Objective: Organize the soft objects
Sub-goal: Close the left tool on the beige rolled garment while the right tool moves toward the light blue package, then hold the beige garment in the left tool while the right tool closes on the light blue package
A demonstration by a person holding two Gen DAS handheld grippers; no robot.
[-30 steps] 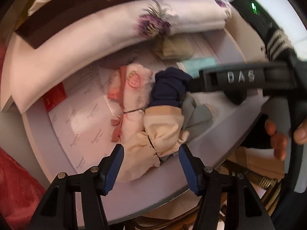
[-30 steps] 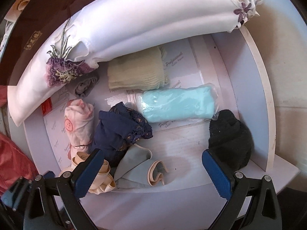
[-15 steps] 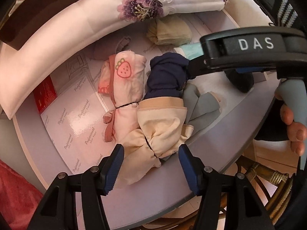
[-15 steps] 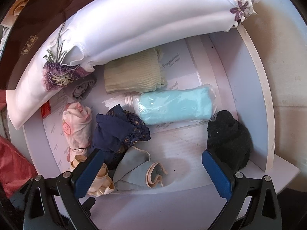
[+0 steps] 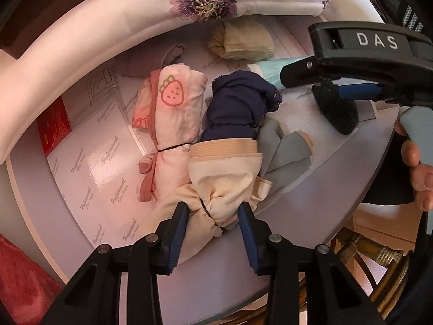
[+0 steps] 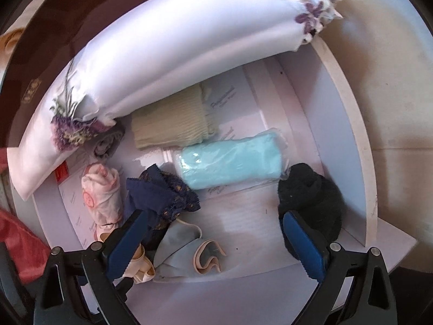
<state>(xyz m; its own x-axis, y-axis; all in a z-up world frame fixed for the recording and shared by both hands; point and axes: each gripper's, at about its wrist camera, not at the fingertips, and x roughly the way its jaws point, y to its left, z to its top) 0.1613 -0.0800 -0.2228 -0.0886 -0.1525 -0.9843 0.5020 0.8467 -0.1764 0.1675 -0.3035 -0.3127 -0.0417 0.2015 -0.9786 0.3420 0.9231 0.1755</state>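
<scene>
Cream bundle [image 5: 224,181]: near front edge of shelf [image 5: 311,211], beside pink roll [image 5: 176,124]. Left claw [image 5: 213,216] closing around its tied end (pick step). Right claw [image 6: 216,233] spread, empty. Next: lift clear.

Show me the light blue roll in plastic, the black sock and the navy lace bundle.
light blue roll [image 6: 230,163], right wrist view, middle.
black sock [image 6: 314,200], right wrist view, centre.
navy lace bundle [image 5: 235,105], left wrist view, upper body.
</scene>
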